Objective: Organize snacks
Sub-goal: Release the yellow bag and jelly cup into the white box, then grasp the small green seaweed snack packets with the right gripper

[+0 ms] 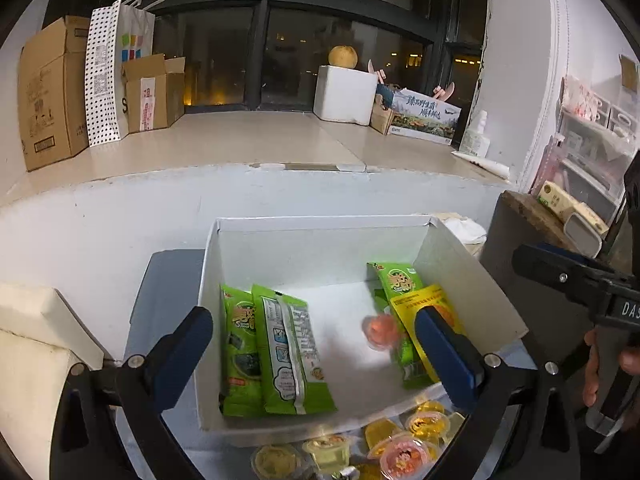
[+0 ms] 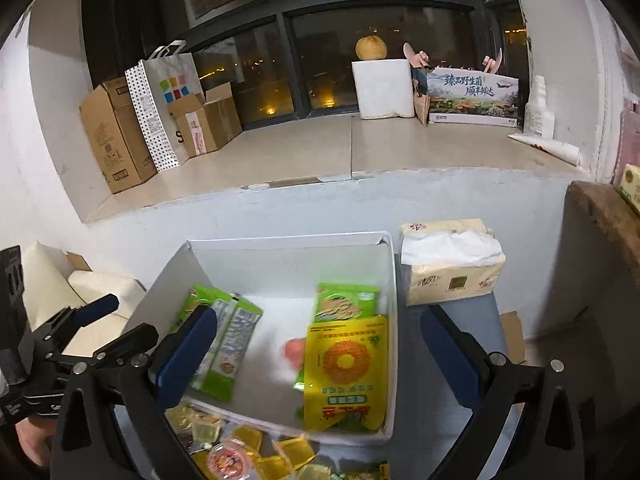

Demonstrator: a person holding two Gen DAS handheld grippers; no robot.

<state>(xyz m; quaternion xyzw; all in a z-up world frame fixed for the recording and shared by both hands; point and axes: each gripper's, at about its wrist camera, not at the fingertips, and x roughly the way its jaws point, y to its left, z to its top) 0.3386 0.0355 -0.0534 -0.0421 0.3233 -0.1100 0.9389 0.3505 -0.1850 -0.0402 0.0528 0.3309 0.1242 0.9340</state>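
The desk (image 1: 160, 280) in front of me carries a white box (image 1: 320, 240), which stands open near its far edge, below the window ledge (image 1: 240, 144). Just beside the box's right wall stands a pack of tissues (image 2: 452, 272). Inside the box, along the left wall, two green snack packets (image 1: 276, 344) lie side by side, one showing its silver back. Against the right wall a yellow packet (image 2: 346, 372) lies on top of another green packet (image 2: 346, 306). Between the two groups, on the bare white floor of the box, is a blurred pink jelly cup (image 1: 380, 330); I cannot tell whether it is resting or in the air. Outside the box, at the near edge of the desk, a cluster of yellow jelly cups (image 1: 426, 424) lies with a pink-lidded one (image 1: 404, 456) among them. My left hand-held gripper (image 1: 320, 344) hangs over the near side of the box with its blue pads spread wide and nothing between them. My right hand-held gripper (image 2: 320, 348) hangs over the same box, likewise spread wide and holding nothing.
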